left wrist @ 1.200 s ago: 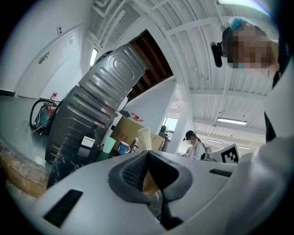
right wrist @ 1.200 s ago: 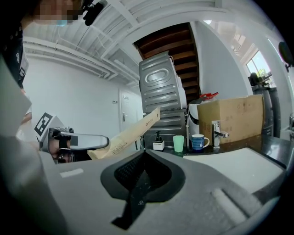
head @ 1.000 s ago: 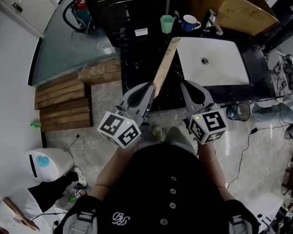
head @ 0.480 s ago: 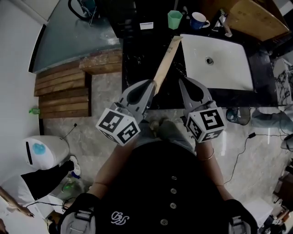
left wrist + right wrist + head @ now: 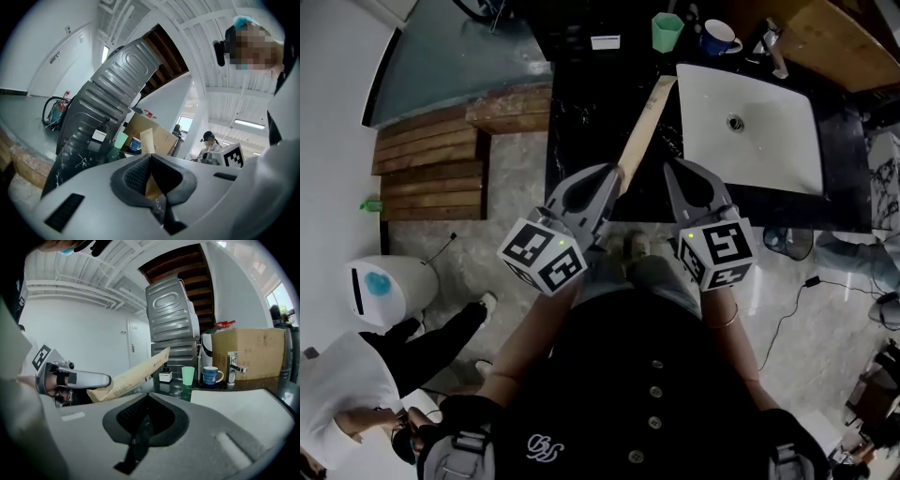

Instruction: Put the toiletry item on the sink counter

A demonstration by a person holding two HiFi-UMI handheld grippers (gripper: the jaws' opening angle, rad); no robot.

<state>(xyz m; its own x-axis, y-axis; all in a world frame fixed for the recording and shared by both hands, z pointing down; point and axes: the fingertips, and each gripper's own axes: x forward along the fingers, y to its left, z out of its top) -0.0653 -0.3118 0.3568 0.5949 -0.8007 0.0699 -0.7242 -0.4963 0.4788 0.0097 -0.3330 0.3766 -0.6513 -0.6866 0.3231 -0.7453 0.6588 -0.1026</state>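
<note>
Toiletry packet [image 5: 643, 129], long and wrapped in tan paper, is pinched by its near end in my left gripper [image 5: 613, 174]. It slants out over the black sink counter [image 5: 581, 112], just left of the white basin [image 5: 769, 141]. My right gripper [image 5: 668, 167] is beside it, jaws pressed together on nothing.

Basin [image 5: 769, 131] on counter [image 5: 581, 122] R side; cup [image 5: 667, 31], mug [image 5: 717, 37] behind; packet [image 5: 639, 141] L of basin.
</note>
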